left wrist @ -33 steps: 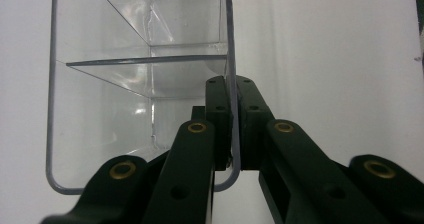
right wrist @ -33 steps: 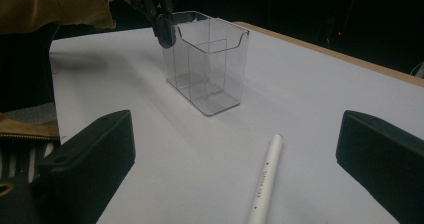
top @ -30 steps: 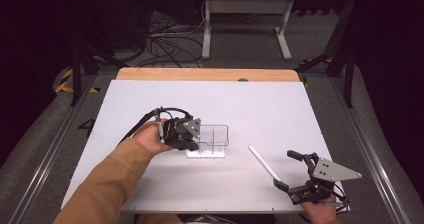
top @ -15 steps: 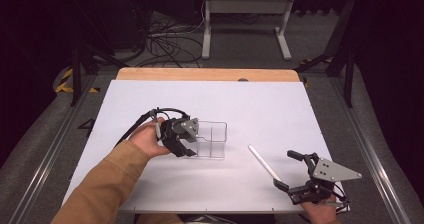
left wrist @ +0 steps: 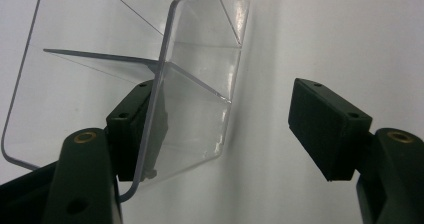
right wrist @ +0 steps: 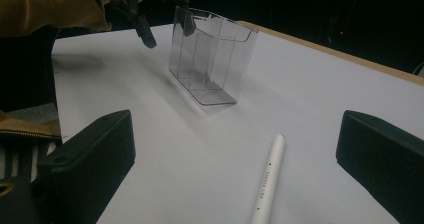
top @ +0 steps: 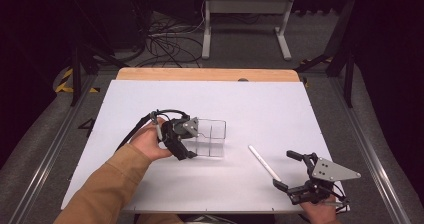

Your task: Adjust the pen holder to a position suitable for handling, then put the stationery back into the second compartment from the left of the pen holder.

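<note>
Your left gripper had just been opening: a second earlier it was clamped on the clear holder, and now its jaws stood apart, one wall between them, unpressed. The holder stood upright mid-table. Bare white table lay beyond it. Rightward lay the white pen, and your right gripper gaped empty beside the near edge.

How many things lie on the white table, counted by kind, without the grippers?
Clear plastic holder: 1
White pen: 1
Total: 2
</note>
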A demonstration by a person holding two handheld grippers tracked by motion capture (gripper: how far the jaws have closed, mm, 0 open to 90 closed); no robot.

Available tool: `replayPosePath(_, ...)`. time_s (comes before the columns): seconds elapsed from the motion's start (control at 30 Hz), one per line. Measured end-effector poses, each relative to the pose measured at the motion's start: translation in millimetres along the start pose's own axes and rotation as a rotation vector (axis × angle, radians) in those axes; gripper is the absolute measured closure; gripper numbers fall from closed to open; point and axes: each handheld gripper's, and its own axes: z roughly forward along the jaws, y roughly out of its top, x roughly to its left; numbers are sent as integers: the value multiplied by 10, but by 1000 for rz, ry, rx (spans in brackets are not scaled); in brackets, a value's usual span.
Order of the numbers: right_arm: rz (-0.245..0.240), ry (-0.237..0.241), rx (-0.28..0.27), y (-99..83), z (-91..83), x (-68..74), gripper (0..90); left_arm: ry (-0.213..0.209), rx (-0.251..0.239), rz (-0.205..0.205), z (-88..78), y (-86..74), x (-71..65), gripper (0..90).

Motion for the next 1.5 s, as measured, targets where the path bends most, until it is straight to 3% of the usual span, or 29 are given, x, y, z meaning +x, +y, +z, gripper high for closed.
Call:
replayPosePath(0.07, 0, -3, -2, -2, -1, -2, 30, -18, 10, -13, 5, -1, -17, 323)
replayPosePath(0.3, -1, 3, 3, 1, 9, 6, 30, -19, 2, -18, 40, -8, -29, 263)
replayPosePath(0.4, -5, -1, 0, 4, 1, 8, 29, -9, -28, -30, 24, -28, -44, 262)
replayPosePath(0.6, -1, 3, 5, -3, 10, 2, 29, -4, -135, -58, -147, -70, -66, 239)
replayPosePath(0.7, -2, 3, 2, 0, 9, 3, 30, -17, -206, -74, -257, -111, -76, 218)
replayPosePath(0.87, -3, 0, 6, 3, 20, 5, 30, 1, -322, -102, -402, -190, -146, 173)
replayPosePath(1.07, -5, -2, 9, 8, 33, 3, 30, 1, -460, -161, -557, -334, -201, 113)
replayPosePath(1.17, -4, -1, 9, 10, 37, 0, 29, 12, -497, -189, -603, -400, -228, 101)
replayPosePath(1.5, 5, -10, 18, 31, 39, -19, 23, 122, -662, -299, -722, -749, -453, 15)
